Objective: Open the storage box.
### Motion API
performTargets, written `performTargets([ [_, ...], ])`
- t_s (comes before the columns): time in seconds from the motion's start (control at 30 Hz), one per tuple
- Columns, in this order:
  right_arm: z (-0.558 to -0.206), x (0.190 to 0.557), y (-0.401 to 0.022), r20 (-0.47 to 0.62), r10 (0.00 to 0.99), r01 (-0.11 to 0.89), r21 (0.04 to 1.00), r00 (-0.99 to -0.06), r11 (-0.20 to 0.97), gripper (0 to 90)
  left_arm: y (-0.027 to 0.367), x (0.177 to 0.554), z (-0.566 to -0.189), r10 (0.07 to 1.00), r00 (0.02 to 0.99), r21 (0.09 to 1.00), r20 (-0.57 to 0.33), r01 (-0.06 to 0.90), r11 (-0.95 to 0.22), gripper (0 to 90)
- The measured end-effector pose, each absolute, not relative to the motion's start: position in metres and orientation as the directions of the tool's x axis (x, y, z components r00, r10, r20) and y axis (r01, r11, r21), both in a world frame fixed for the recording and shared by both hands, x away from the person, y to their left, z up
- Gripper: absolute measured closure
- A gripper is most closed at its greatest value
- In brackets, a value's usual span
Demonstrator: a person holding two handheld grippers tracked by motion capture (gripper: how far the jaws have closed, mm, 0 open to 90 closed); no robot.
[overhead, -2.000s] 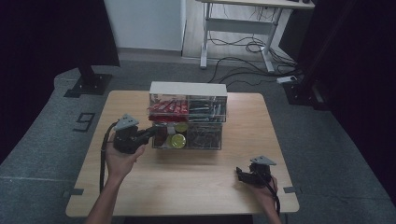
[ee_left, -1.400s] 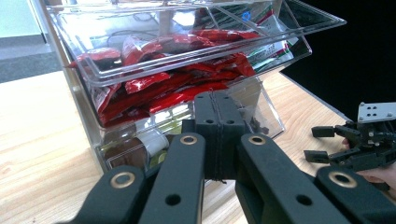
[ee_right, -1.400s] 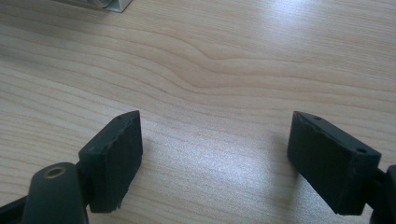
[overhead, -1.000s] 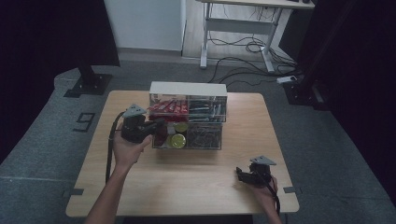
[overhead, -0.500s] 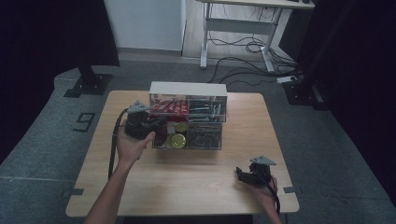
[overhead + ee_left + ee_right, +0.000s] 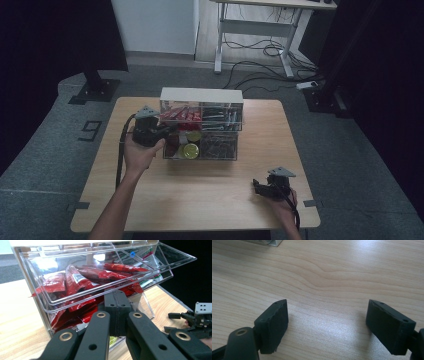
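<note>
A clear plastic organizer [image 6: 201, 95] with several bins stands at the back middle of the wooden table [image 6: 200, 195]. Its upper left bin holds red packets [image 6: 182, 116] [image 6: 82, 280], and that bin's clear flap [image 6: 105, 287] is tilted outward. My left gripper [image 6: 167, 131] [image 6: 117, 305] is shut, jaws pressed together, with the tips right under the flap's lower edge; I cannot tell whether they touch it. My right gripper [image 6: 256, 187] [image 6: 325, 322] rests open near the front right of the table, nothing between its pads [image 6: 274, 322]. It also appears far off as the right gripper [image 6: 192, 320] in the left gripper view.
The lower bins hold yellow-green round lids [image 6: 190, 150] and dark small parts [image 6: 218, 145]. The upper right bin holds dark and silvery items [image 6: 220, 117]. A white desk frame [image 6: 255, 30] with cables stands beyond the table. Bare wood lies between organizer and front edge.
My left gripper has moved away from the person and a little right, up to the upper left bin. The right gripper has stayed put.
</note>
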State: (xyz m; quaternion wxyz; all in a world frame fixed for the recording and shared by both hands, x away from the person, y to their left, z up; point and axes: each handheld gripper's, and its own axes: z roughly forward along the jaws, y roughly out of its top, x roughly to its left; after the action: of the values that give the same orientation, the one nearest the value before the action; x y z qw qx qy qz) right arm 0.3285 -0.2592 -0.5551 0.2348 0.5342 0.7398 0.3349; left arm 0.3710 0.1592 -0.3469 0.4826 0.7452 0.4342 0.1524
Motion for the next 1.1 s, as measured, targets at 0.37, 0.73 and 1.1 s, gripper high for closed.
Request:
performTargets([
  [0.37, -0.555, 0.329, -0.259, 0.008, 0.947, 0.631, 0.747, -0.321, 0.208, 18.4, 0.162, 0.375, -0.332, 0.801, 0.573, 0.855, -0.174, 0.492, -0.166, 90.0],
  [0.73, -0.555, 0.329, -0.259, 0.008, 0.947, 0.631, 0.748, -0.321, 0.207, 18.4, 0.163, 0.378, -0.323, 0.803, 0.571, 0.862, -0.171, 0.481, -0.159, 90.0],
  [1.1, -0.555, 0.329, -0.259, 0.008, 0.947, 0.631, 0.748, -0.321, 0.207, 18.4, 0.161, 0.383, -0.316, 0.807, 0.567, 0.869, -0.167, 0.471, -0.151, 90.0],
])
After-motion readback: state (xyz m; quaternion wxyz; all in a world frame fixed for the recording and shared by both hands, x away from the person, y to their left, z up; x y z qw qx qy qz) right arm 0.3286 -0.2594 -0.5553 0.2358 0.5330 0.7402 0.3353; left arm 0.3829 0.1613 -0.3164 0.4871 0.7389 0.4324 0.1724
